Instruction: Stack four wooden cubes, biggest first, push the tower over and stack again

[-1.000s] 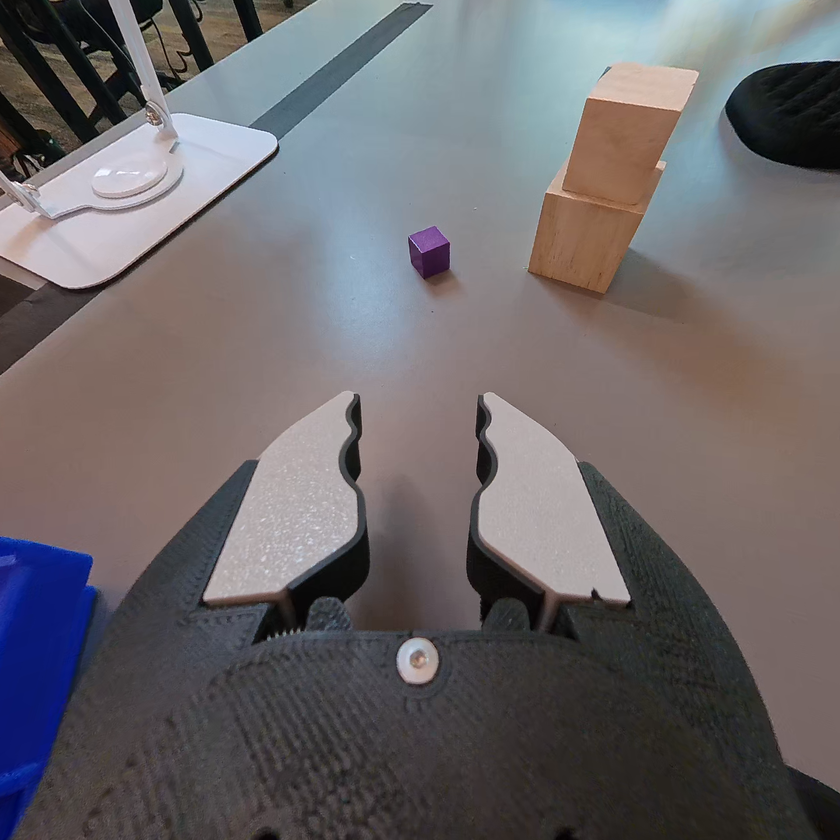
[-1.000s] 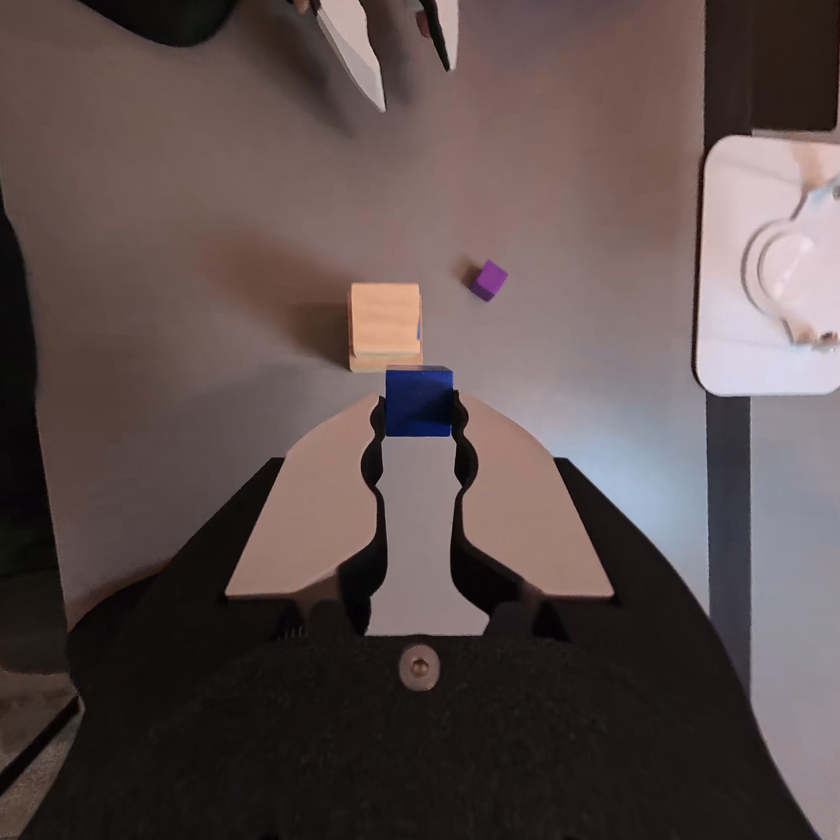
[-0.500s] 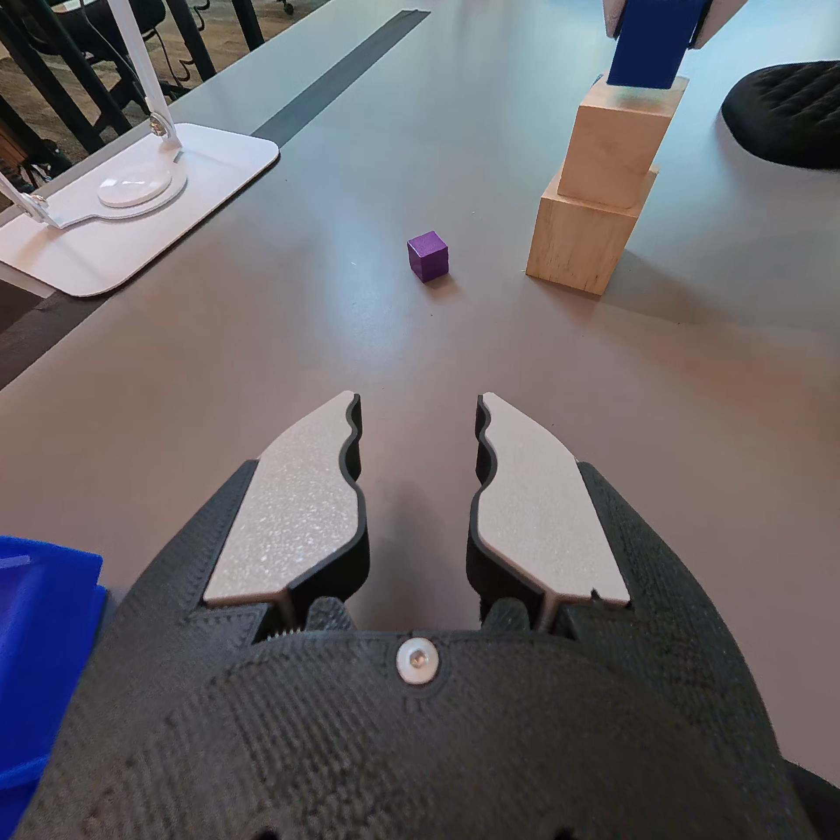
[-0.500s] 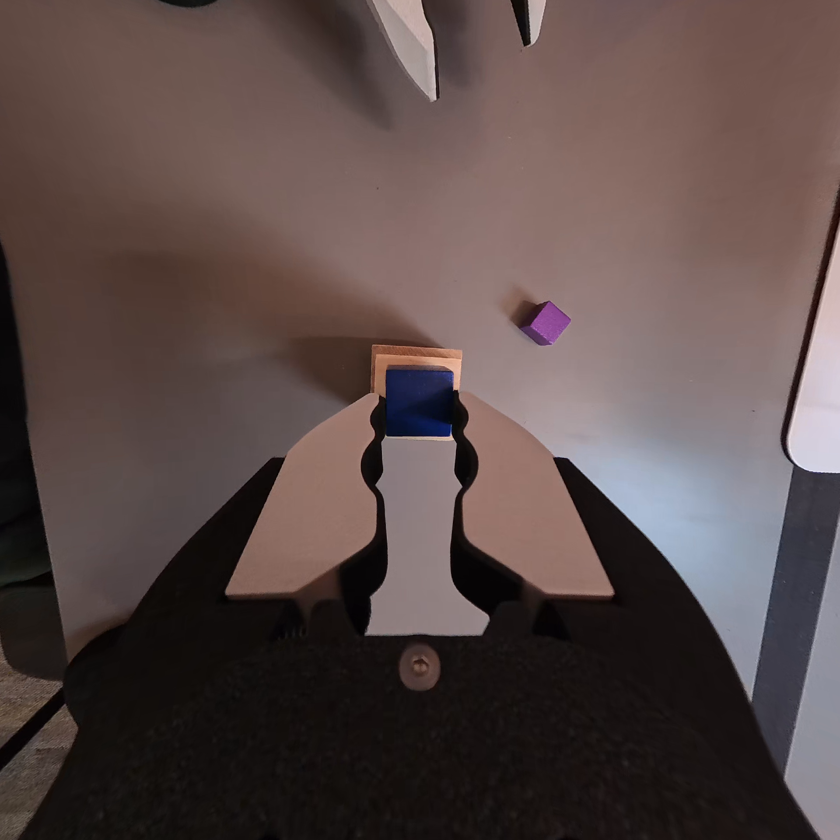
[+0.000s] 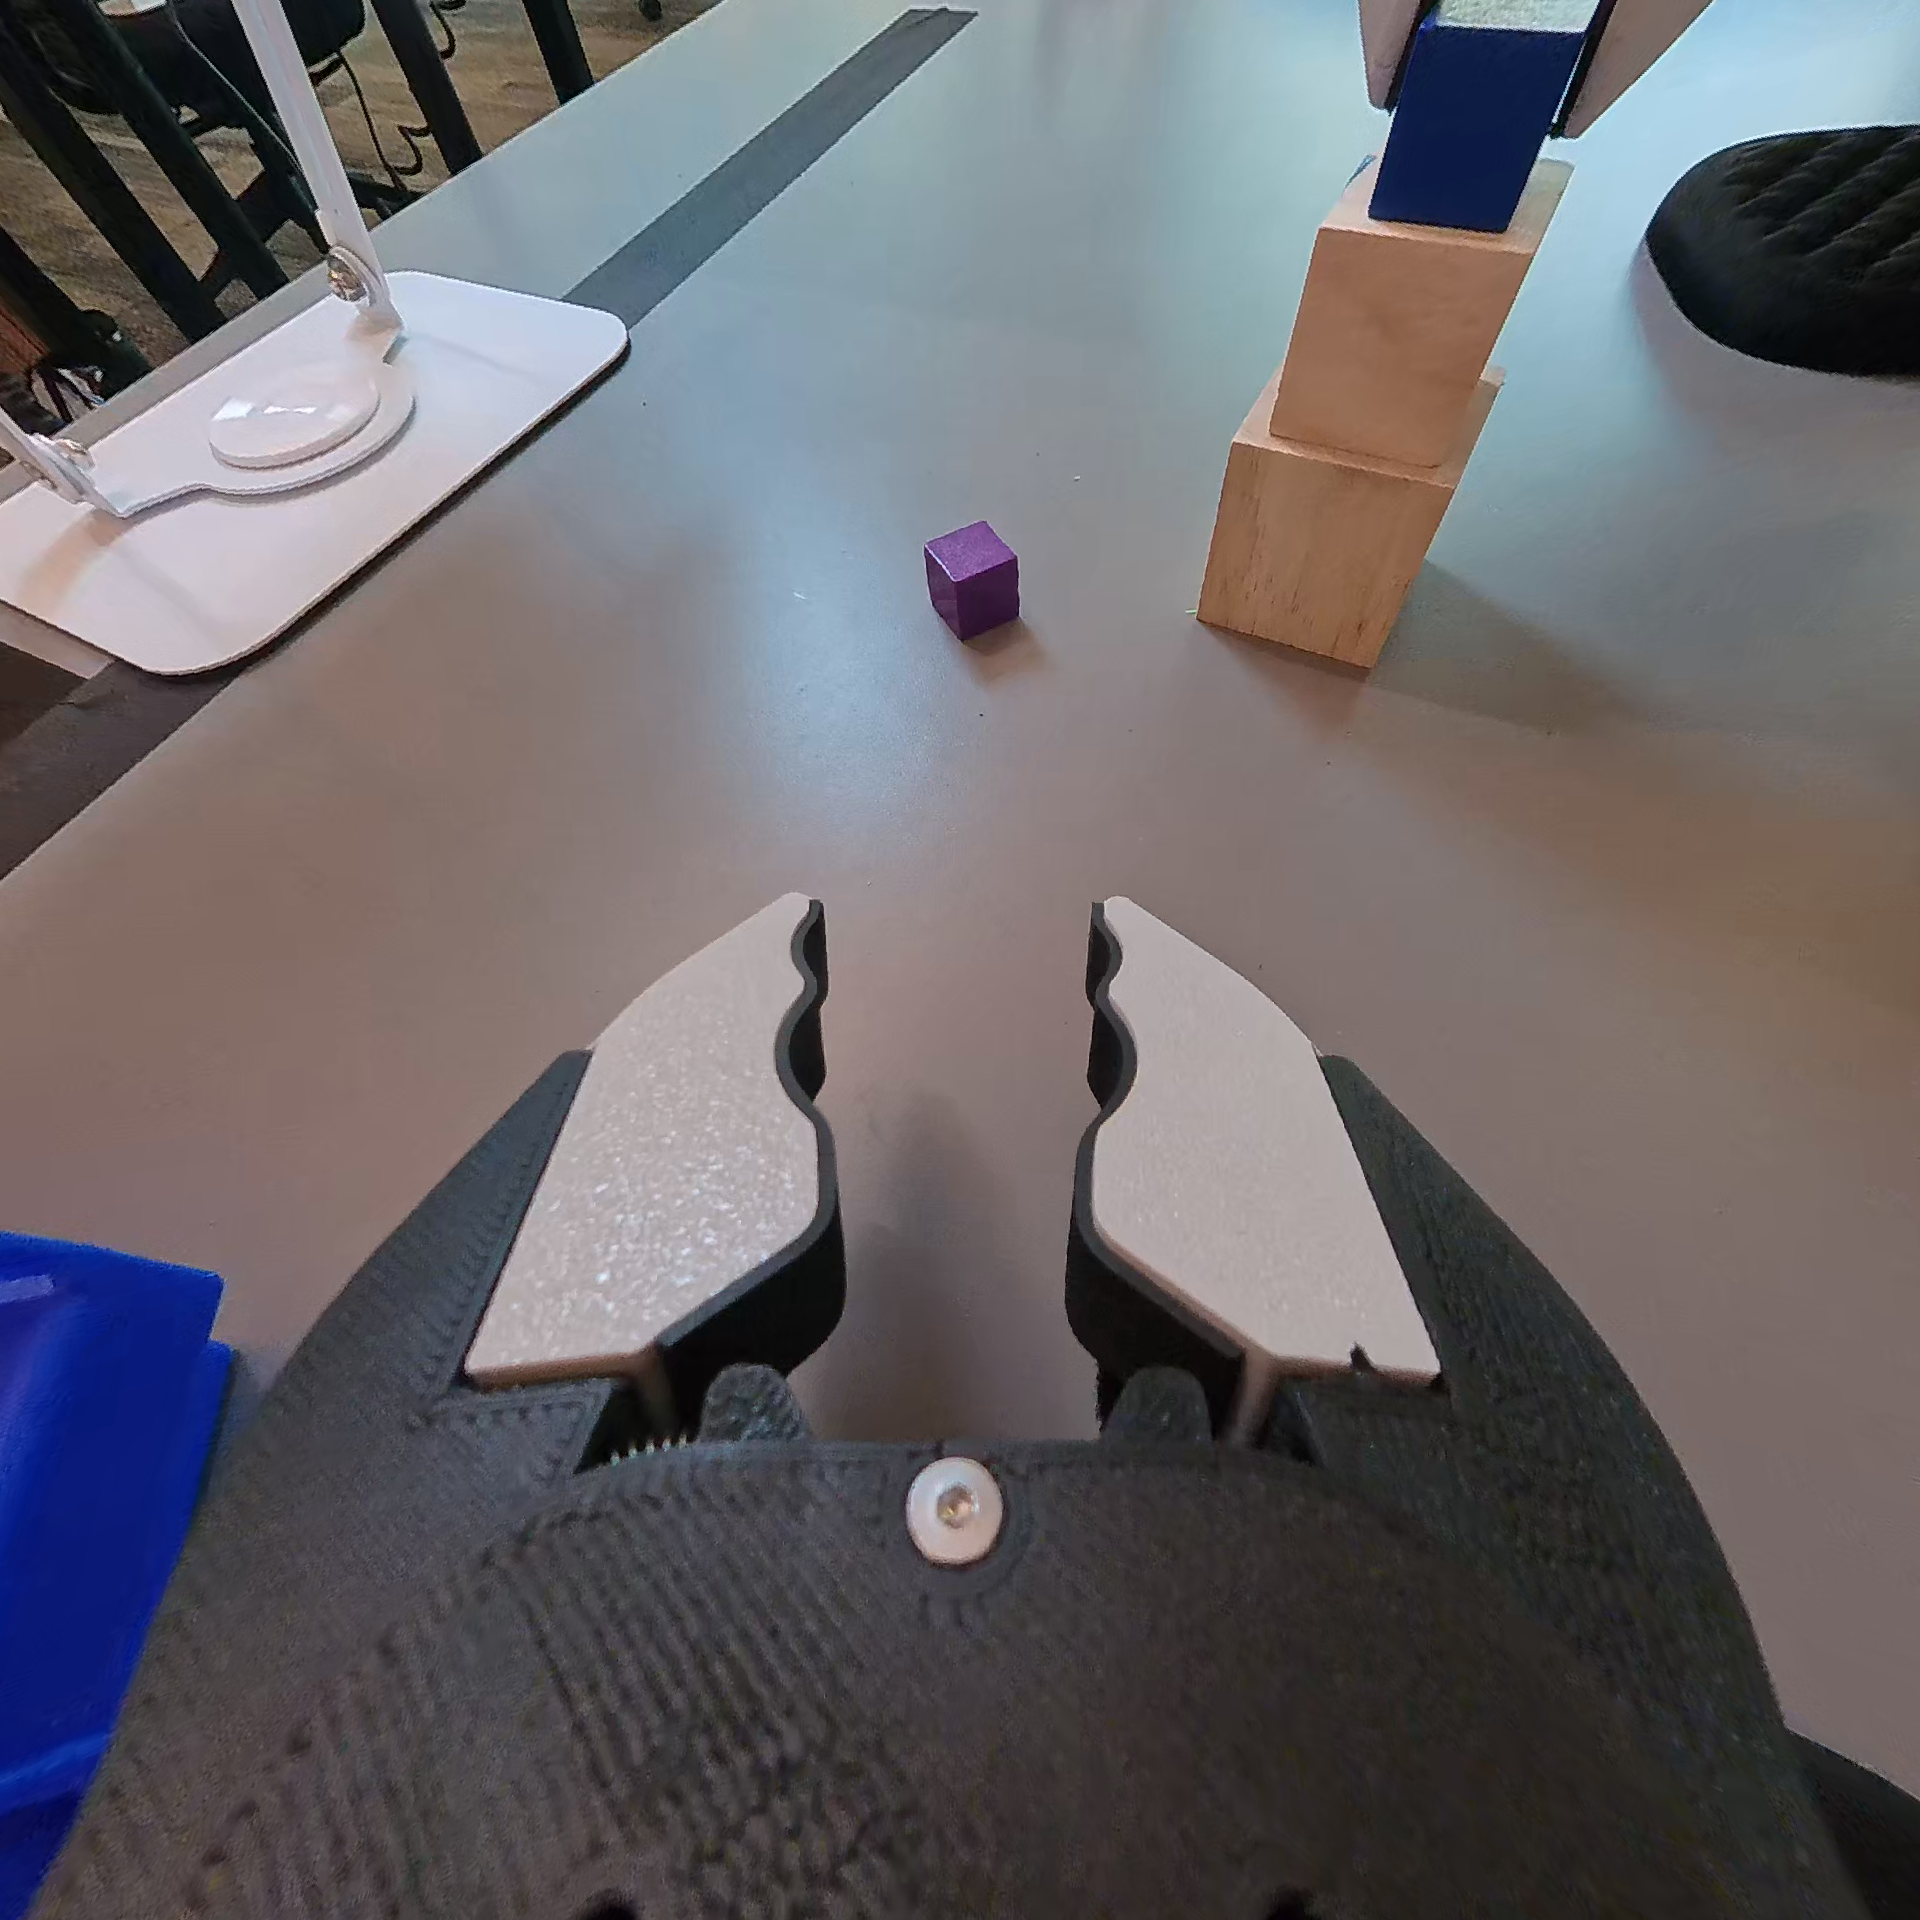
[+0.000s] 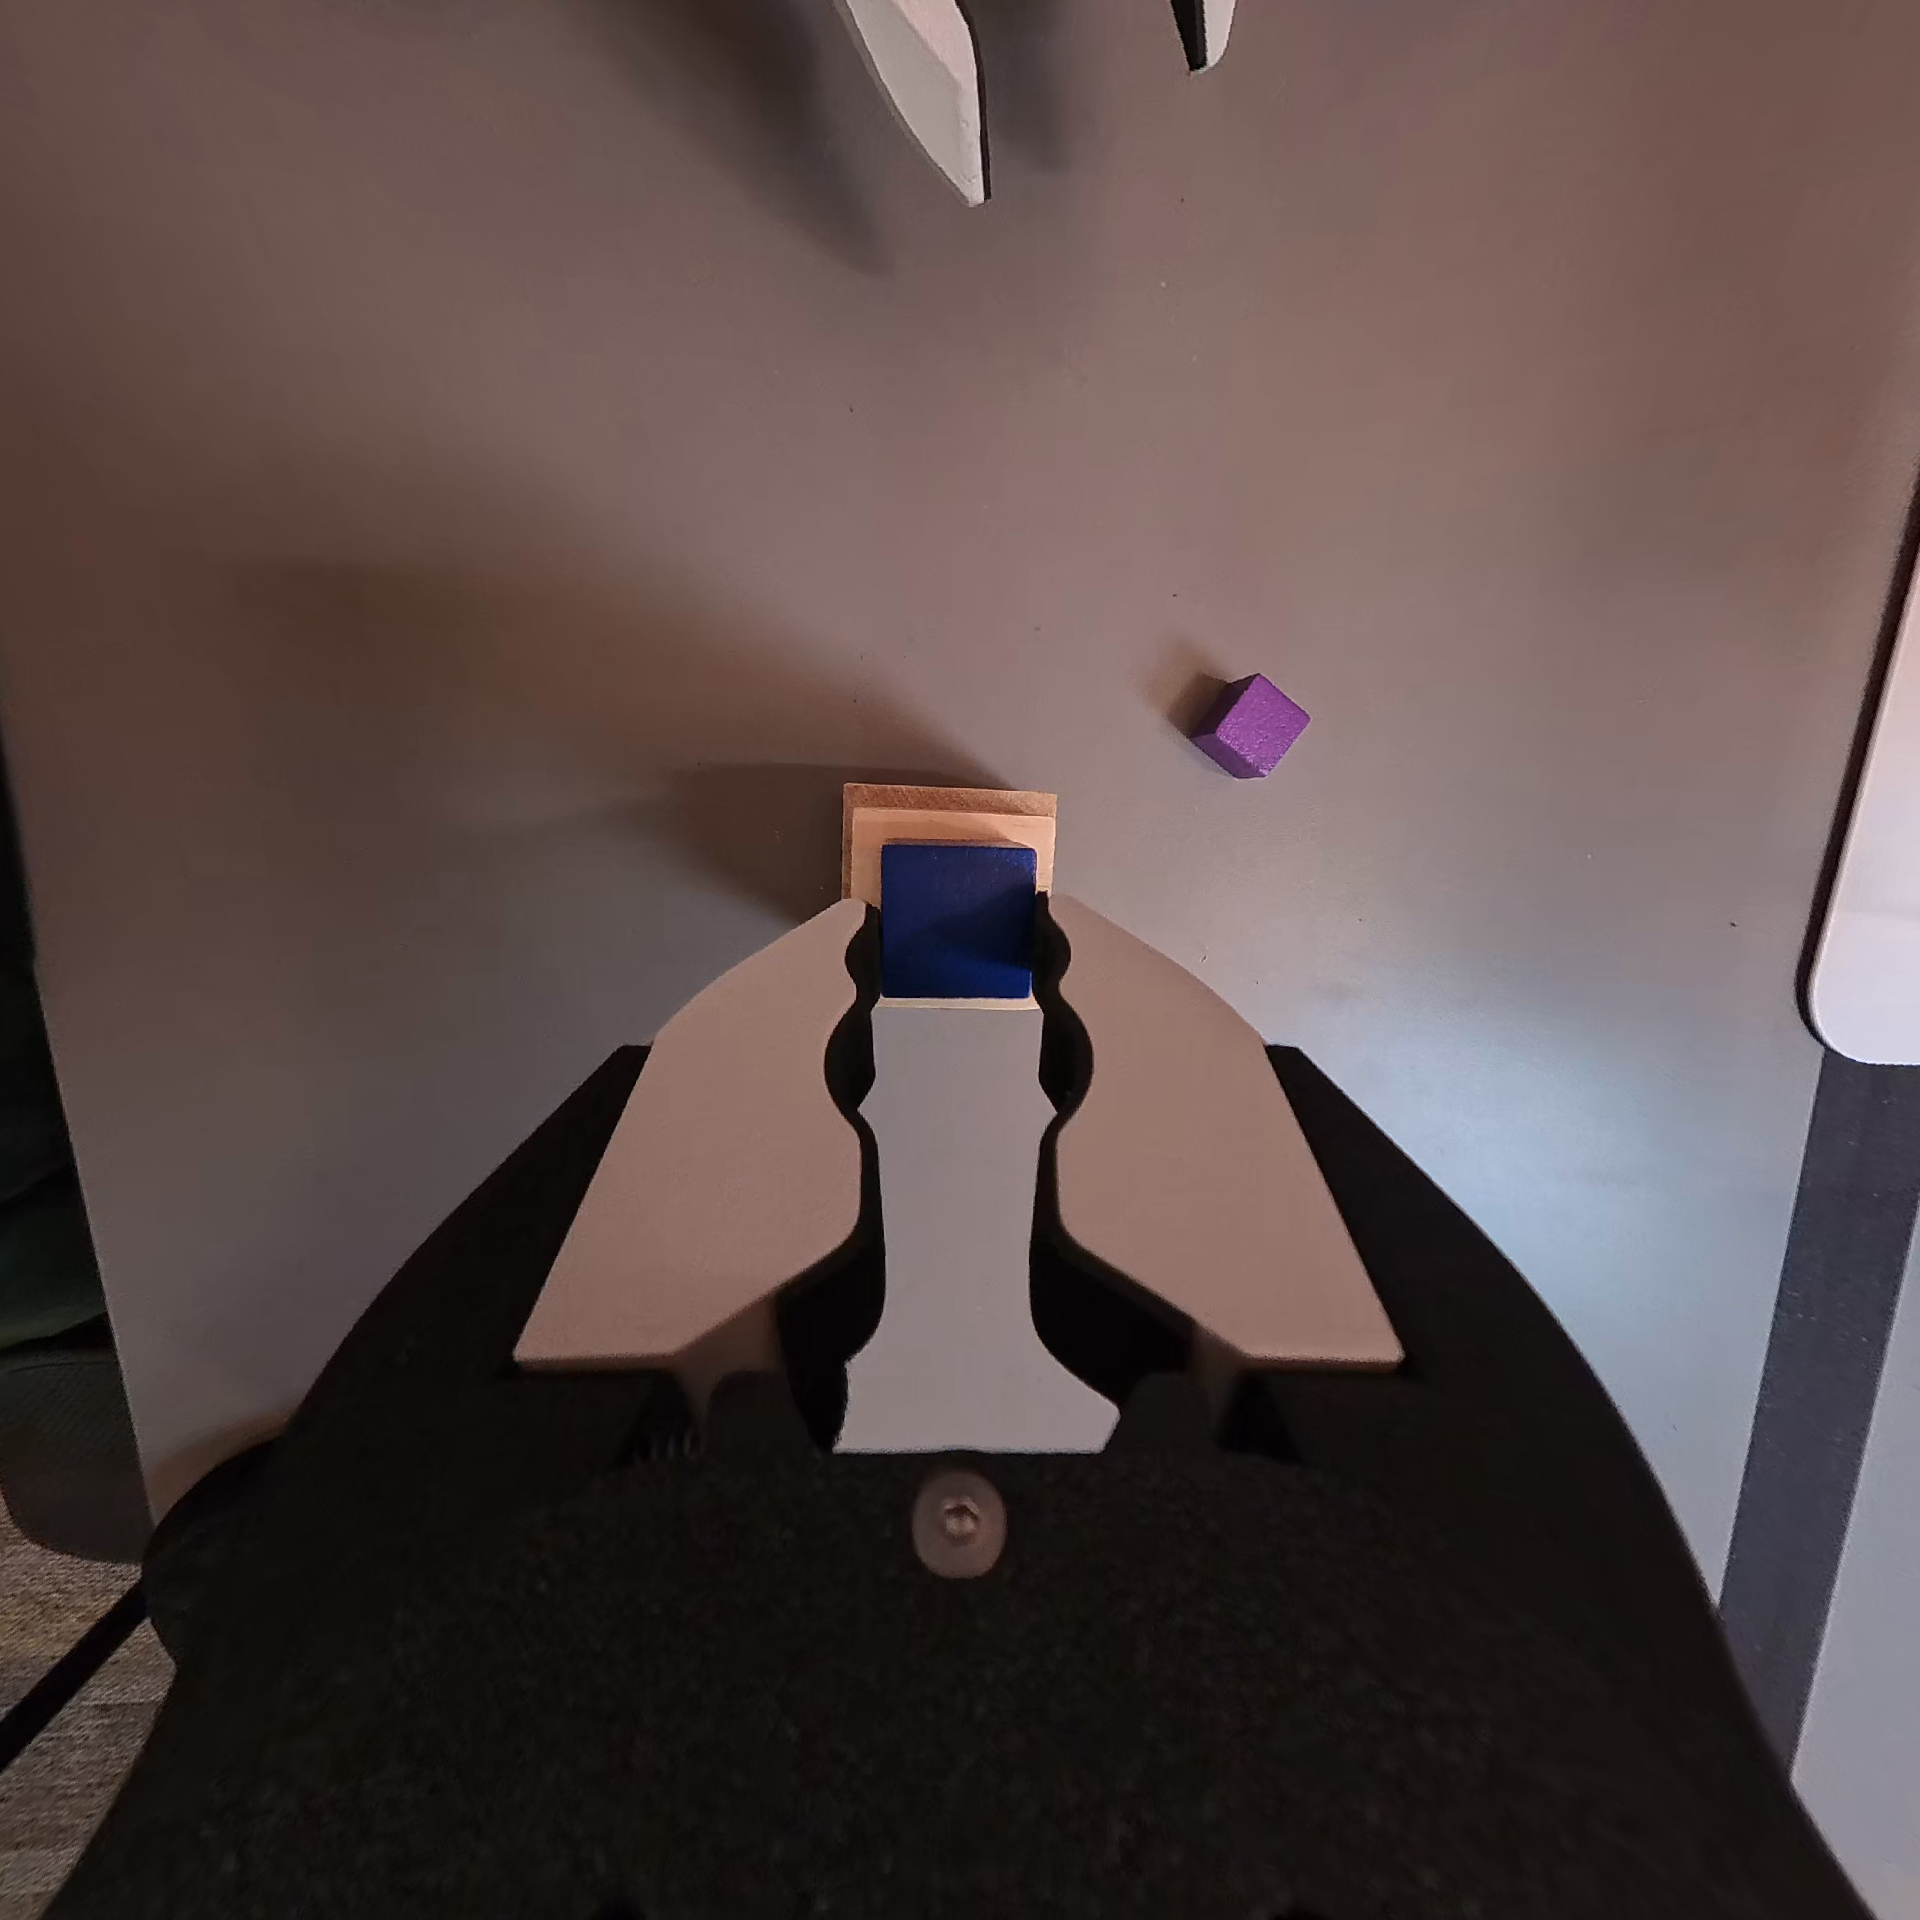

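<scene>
A big plain wooden cube [image 5: 1320, 545] stands on the grey table [image 5: 727, 727] with a smaller plain cube [image 5: 1397, 332] on top. My right gripper [image 6: 958, 914] points straight down and is shut on a blue cube [image 6: 956, 920]; in the left wrist view the blue cube [image 5: 1470, 125] rests on or just above the second cube, still between the right fingers. A small purple cube [image 5: 971, 592] lies alone left of the tower; it also shows in the right wrist view [image 6: 1250, 724]. My left gripper [image 5: 958, 914] is open and empty, low over the table, well short of the cubes.
A white lamp base [image 5: 260, 457] sits at the left, by a dark strip [image 5: 769, 156] in the table. A black padded object [image 5: 1808, 249] lies at the far right. A blue bin [image 5: 94, 1455] is at the lower left edge. There is about 15 centimetres between the tips of the two grippers. The black padded object [image 5: 1808, 249] lies around 20 centimetres away from my right fingertips.
My right gripper has carried the blue cube over the two-cube tower and lowered it onto the top. My left gripper has stayed almost still and open.
</scene>
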`<state>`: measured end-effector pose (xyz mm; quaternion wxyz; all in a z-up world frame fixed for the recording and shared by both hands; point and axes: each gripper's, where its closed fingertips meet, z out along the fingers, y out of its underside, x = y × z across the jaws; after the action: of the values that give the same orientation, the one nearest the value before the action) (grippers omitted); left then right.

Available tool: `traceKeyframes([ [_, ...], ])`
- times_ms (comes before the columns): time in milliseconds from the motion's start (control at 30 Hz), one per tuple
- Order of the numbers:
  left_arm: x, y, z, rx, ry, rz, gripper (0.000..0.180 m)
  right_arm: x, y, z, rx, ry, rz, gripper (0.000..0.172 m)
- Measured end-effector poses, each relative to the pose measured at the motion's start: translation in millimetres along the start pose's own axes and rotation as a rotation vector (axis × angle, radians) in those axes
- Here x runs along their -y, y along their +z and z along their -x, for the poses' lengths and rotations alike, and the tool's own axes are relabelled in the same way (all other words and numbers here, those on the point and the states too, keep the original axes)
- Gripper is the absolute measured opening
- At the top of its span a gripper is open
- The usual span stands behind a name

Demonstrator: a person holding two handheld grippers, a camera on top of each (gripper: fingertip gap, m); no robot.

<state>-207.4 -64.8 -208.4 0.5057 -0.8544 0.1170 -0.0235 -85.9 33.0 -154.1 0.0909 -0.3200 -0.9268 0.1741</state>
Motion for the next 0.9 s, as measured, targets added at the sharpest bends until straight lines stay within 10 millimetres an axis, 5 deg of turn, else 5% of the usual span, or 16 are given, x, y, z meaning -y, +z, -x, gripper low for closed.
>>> traceKeyframes([
  [333,0.1,0.0,-0.6,-0.004,0.000,0.000,0.048,13.3,-13.7,2.3,0.032,0.048,-0.125,0.050],
  [767,-3.0,1.8,-1.5,-0.007,0.000,0.014,0.048,30.7,-47.8,-7.3,0.264,0.252,-0.489,0.054],
  [900,-4.3,2.4,-1.9,-0.009,0.003,0.020,0.048,23.8,-42.3,-25.4,0.270,0.325,-0.543,0.052],
])
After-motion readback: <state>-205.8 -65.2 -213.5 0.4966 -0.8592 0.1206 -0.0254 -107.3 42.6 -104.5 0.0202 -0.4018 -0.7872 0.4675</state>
